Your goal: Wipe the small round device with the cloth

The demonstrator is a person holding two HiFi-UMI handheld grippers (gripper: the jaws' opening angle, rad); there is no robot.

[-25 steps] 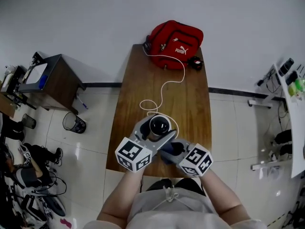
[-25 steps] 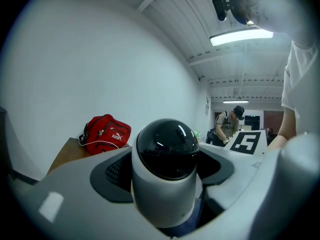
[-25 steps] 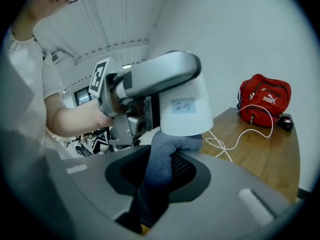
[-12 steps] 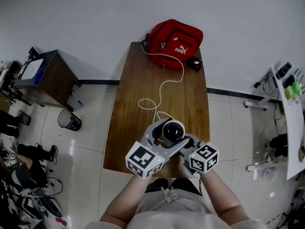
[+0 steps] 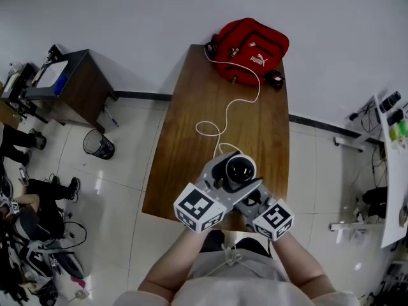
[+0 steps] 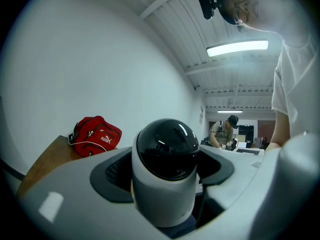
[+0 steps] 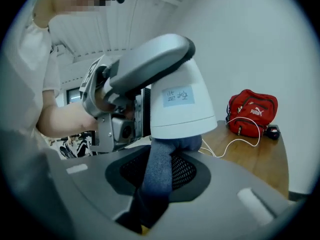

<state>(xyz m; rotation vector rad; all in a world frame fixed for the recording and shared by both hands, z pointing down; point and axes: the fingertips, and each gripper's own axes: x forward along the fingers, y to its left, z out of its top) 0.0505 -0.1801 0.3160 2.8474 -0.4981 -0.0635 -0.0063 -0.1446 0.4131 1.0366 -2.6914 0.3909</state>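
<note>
Head view overhead; gripper views close on device

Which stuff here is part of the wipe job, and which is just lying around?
In the job: device, clamped in left gripper; cloth, in right gripper, against device's base.
Lying about: red bag, bin, side table.

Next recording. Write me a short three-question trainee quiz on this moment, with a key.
1. True or false: the red bag lies at the near end of the table.
2. The right gripper holds: A a white cable, B the cloth, C nothing?
3. Fill in: the left gripper holds the device, and the cloth touches the device's ____.
Key: 1 false, it lies at the far end; 2 B; 3 base.
</note>
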